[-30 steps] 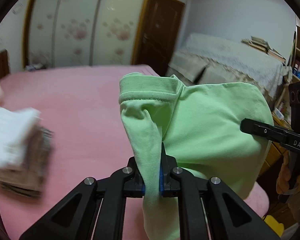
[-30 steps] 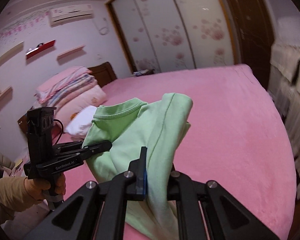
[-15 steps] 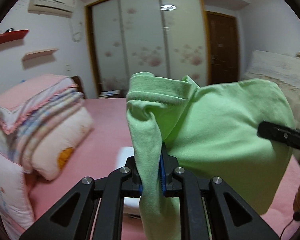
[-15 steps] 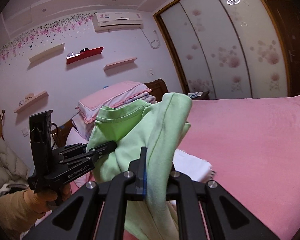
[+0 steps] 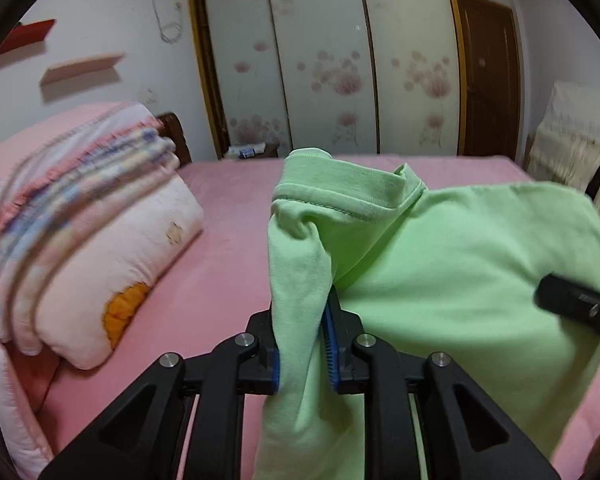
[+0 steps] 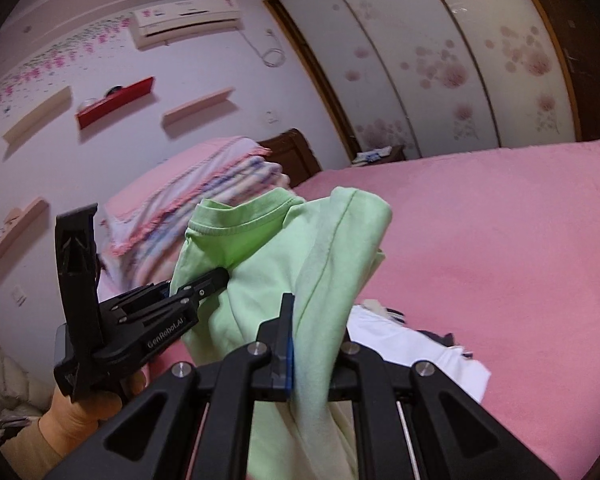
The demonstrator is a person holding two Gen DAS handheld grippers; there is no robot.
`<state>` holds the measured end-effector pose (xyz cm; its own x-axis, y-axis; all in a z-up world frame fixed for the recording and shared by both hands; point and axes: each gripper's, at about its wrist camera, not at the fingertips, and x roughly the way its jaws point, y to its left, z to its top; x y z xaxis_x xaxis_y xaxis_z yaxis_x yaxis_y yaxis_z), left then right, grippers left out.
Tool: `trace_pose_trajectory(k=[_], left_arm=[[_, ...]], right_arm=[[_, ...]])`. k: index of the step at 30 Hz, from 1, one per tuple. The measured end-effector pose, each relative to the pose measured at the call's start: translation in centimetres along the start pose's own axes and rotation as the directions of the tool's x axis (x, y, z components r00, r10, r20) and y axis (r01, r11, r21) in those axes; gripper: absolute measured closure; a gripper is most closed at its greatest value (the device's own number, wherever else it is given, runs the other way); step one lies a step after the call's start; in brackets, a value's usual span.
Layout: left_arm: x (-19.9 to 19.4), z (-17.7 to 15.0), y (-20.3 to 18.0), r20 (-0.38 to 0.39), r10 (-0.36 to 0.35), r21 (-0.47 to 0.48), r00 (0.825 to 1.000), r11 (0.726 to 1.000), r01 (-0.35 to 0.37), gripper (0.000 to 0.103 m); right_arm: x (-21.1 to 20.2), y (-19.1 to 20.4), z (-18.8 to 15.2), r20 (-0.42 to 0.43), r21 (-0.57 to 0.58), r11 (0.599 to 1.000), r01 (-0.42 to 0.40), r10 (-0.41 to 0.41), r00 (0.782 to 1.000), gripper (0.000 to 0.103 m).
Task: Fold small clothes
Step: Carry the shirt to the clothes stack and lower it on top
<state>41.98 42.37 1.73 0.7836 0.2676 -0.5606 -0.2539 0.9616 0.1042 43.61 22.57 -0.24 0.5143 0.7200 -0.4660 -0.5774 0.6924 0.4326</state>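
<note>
A light green garment (image 5: 440, 264) hangs in the air above the pink bed (image 5: 228, 208), held between both grippers. My left gripper (image 5: 304, 344) is shut on one bunched edge near the ribbed neckline. My right gripper (image 6: 312, 344) is shut on the opposite edge of the green garment (image 6: 300, 264). The left gripper also shows in the right wrist view (image 6: 204, 284), gripping the cloth at the left. A tip of the right gripper shows at the right edge of the left wrist view (image 5: 576, 308).
A stack of folded quilts and pillows (image 5: 80, 216) lies at the head of the bed. White and dark clothes (image 6: 416, 344) lie on the pink bed (image 6: 500, 240) below the garment. Sliding wardrobe doors (image 5: 340, 60) stand behind the bed.
Both grippers have swung together with the green garment from facing the foot of the bed toward the headboard and quilts. Their hold on the cloth is unchanged.
</note>
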Motion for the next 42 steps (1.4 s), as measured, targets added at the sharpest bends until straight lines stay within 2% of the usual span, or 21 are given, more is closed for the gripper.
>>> trace_pose_trajectory(k=[2,4,6,7,8,10,12,14,16,18,23,27,32,38,42], left_arm=[[2.9,-0.7,-1.1,-0.029,0.003,0.006,1.0,1.0,-0.003,0.083],[5.8,-1.4,-2.1,-0.061,0.019,0.02,0.998,1.0,-0.018,0.076],[8.2,-2.1,-3.1,-0.105,0.07,0.043,0.992,0.997,-0.066,0.069],[9.7,-2.5,-3.0,-0.15,0.105,0.04,0.983,0.994,-0.1,0.065],[10.3,-2.7,-2.9,-0.181,0.127,0.032,0.975,0.992,-0.124,0.06],[11.5,-3.0,-1.5,-0.225,0.156,-0.024,0.962,0.986,-0.165,0.025],[11.1,-2.9,0.3,-0.212,0.165,-0.103,0.963,0.976,-0.19,0.016],[10.4,-2.8,1.9,-0.191,0.152,-0.18,0.97,0.966,-0.186,0.014],[9.1,-2.9,3.2,-0.167,0.154,-0.25,0.974,0.949,-0.193,0.01],[7.6,-3.2,3.6,-0.159,0.164,-0.277,0.974,0.939,-0.204,0.005],[3.7,-3.5,2.3,-0.157,0.16,-0.226,0.975,0.955,-0.193,0.005],[-1.3,-3.2,0.4,-0.141,0.106,-0.194,0.984,0.972,-0.133,0.005],[-8.5,-4.0,-2.5,-0.113,0.029,-0.171,0.993,0.984,-0.049,0.004],[-17.1,-6.4,-6.5,-0.092,-0.042,-0.153,0.995,0.988,0.028,0.001],[-21.8,-8.6,-9.3,-0.103,-0.11,-0.156,0.988,0.983,0.094,0.001]], right_arm=[[1.6,-1.5,-0.3,-0.02,0.003,0.999,0.046,-0.045,0.999,0.096],[3.3,-3.5,-0.8,-0.052,0.001,0.995,0.103,-0.103,0.993,0.096],[4.6,-5.4,-1.3,-0.083,0.005,0.988,0.152,-0.151,0.985,0.094],[5.4,-6.3,-1.5,-0.107,0.006,0.982,0.186,-0.184,0.977,0.093],[6.0,-7.0,-1.7,-0.13,0.01,0.978,0.21,-0.207,0.97,0.091],[6.8,-8.4,-2.0,-0.179,0.021,0.969,0.246,-0.239,0.954,0.082],[6.4,-9.3,-2.0,-0.17,0.036,0.966,0.258,-0.248,0.954,0.07],[5.5,-9.7,-1.9,-0.141,0.04,0.964,0.265,-0.257,0.956,0.064],[4.2,-10.1,-1.6,-0.121,0.043,0.96,0.276,-0.269,0.955,0.064],[3.1,-10.1,-1.3,-0.107,0.046,0.958,0.282,-0.276,0.955,0.064],[0.0,-7.9,-0.4,-0.102,-0.015,0.951,0.31,-0.31,0.945,0.064],[-3.1,-5.1,-0.8,-0.118,-0.07,0.943,0.326,-0.332,0.936,0.064],[-7.8,-2.1,-2.6,-0.152,-0.081,0.942,0.325,-0.334,0.93,0.064],[-14.4,0.6,-5.6,-0.18,-0.101,0.934,0.342,-0.355,0.917,0.064],[-18.9,2.1,-7.7,-0.191,-0.11,0.929,0.354,-0.369,0.91,0.064]])
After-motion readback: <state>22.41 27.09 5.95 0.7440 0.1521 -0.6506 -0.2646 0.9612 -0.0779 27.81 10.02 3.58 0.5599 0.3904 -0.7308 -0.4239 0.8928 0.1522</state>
